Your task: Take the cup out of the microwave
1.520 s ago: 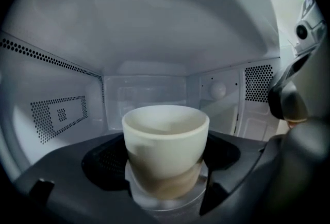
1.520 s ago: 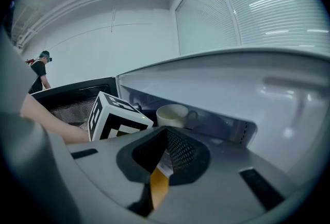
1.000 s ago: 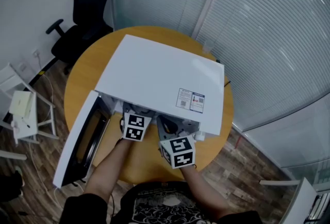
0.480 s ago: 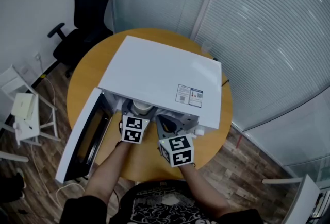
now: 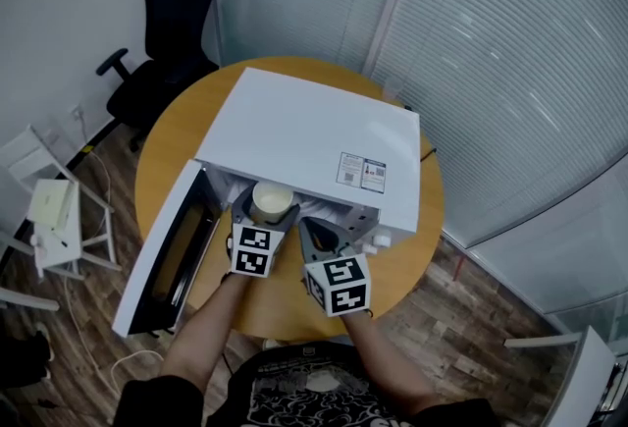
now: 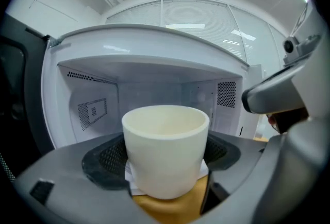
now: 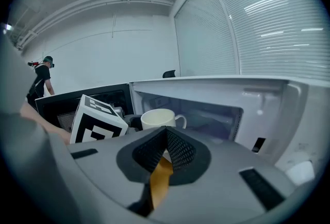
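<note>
Microwave door [image 5: 162,258] hangs wide open at the left, its lower end hidden behind my left forearm in the head view. Left gripper [image 5: 265,217] has its jaws clamped on the cup [image 5: 272,200], one pad on each side of the wall. Cup sits at the mouth of the microwave [image 5: 314,145], just in front of the top panel's front edge, over the round wooden table [image 5: 285,302]; I can't tell whether its base touches anything. It stands upright, long axis vertical, mouth up. No handle shows in the left gripper view; in the right gripper view it sticks out on the cup's right, towards the cavity. Right gripper [image 5: 316,231] is just beside it, jaws pressed together with nothing between. Cavity floor is hidden from the head view
</note>
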The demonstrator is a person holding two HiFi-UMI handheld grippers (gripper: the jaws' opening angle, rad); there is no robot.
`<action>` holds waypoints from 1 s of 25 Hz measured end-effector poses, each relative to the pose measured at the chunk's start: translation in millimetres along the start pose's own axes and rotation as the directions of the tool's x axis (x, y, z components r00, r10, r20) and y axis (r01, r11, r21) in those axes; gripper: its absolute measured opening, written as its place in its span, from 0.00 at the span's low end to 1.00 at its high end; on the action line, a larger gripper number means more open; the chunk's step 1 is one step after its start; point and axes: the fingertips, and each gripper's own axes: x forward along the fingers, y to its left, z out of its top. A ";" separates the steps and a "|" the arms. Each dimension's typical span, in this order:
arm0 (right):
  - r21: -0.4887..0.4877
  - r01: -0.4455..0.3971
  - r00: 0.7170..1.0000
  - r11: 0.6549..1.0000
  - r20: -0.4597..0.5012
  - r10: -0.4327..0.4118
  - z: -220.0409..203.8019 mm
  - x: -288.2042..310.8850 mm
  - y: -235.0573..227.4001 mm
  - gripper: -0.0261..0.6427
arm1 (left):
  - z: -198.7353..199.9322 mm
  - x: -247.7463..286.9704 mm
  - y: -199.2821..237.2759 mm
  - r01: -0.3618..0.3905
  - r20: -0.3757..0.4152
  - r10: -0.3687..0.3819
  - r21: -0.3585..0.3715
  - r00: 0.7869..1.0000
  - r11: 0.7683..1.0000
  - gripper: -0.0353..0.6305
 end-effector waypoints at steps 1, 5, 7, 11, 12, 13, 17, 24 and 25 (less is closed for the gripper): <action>0.001 0.002 1.000 1.000 0.003 -0.002 -0.5 -2.0 0.9 0.06 | -0.1 -2.7 -1.1 0.001 0.001 -0.001 0.000 1.000 1.000 0.70; 0.012 0.011 1.000 1.000 0.019 -0.012 -2.7 -9.6 4.3 0.06 | -2.5 -14.1 -7.6 0.013 0.007 -0.013 -0.017 1.000 1.000 0.70; 0.016 0.013 1.000 1.000 0.027 -0.013 -2.8 -13.5 6.6 0.06 | -3.0 -20.7 -10.7 0.017 0.009 -0.017 -0.019 1.000 1.000 0.70; 0.024 0.014 0.999 1.000 0.039 -0.014 -3.1 -20.3 13.4 0.06 | -2.4 -35.8 -14.3 0.017 0.014 -0.017 -0.025 1.000 1.000 0.70; 0.025 0.014 0.999 1.000 0.042 -0.015 -3.3 -21.7 15.1 0.06 | -1.9 -39.2 -15.3 0.017 0.016 -0.017 -0.025 1.000 1.000 0.70; 0.027 0.014 0.999 1.000 0.046 -0.015 -3.6 -23.1 16.7 0.06 | -1.3 -42.4 -16.6 0.018 0.018 -0.017 -0.025 1.000 1.000 0.70; 0.027 0.018 0.998 0.999 0.055 -0.020 -5.4 -29.0 22.8 0.06 | 0.1 -55.8 -21.8 0.019 0.027 -0.018 -0.034 0.999 0.999 0.70; 0.028 0.025 0.998 0.999 0.061 -0.027 -10.2 -41.5 32.9 0.06 | -0.7 -80.3 -31.4 0.021 0.034 -0.020 -0.046 0.999 0.999 0.70; 0.028 0.027 0.998 0.999 0.063 -0.028 -10.9 -43.3 33.5 0.06 | -1.1 -83.6 -32.3 0.019 0.035 -0.018 -0.051 0.999 0.999 0.70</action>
